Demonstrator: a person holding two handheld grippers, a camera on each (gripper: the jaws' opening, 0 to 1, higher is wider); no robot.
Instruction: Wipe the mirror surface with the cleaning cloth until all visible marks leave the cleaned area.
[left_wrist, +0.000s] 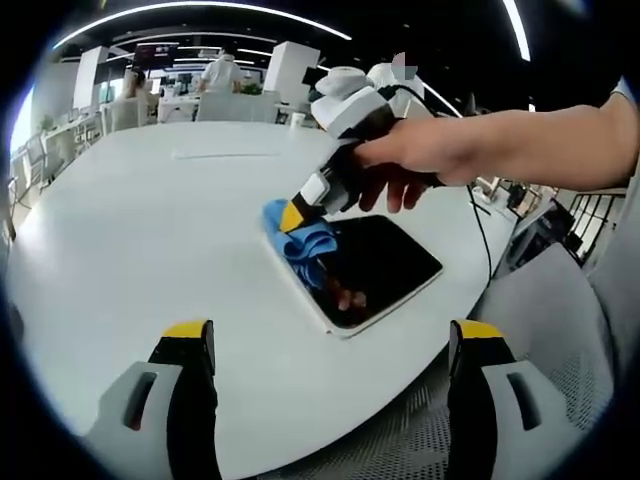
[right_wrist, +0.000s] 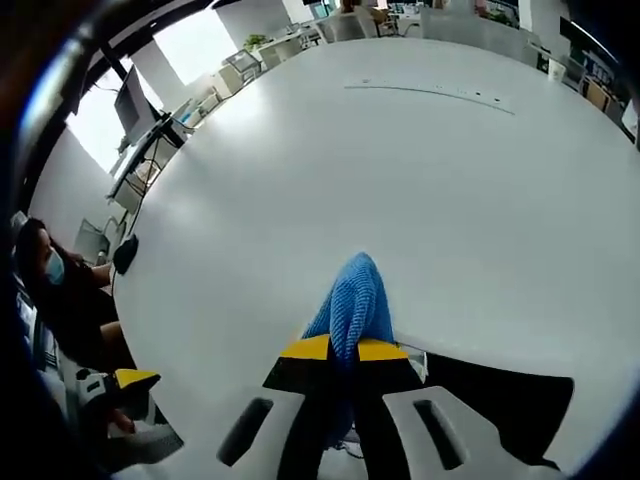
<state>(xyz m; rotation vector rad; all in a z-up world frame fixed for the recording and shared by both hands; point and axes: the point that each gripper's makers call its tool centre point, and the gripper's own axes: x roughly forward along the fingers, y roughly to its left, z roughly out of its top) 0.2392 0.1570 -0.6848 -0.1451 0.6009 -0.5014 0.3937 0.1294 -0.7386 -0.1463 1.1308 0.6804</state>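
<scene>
Right gripper view looks down my right gripper (right_wrist: 345, 350), whose yellow-tipped jaws are pinched together on the blue cleaning cloth (right_wrist: 352, 300); the cloth bulges forward past the tips onto the near corner of the dark mirror (right_wrist: 500, 395), which lies flat on the white table (right_wrist: 400, 170). From the left gripper view, my left gripper (left_wrist: 330, 345) hangs above the table edge with its jaws spread wide and nothing between them. Beyond it my hand (left_wrist: 440, 150) steers the right gripper, pressing the cloth onto the mirror's far left corner. Around us, an open office with desks, monitors and ceiling light strips.
</scene>
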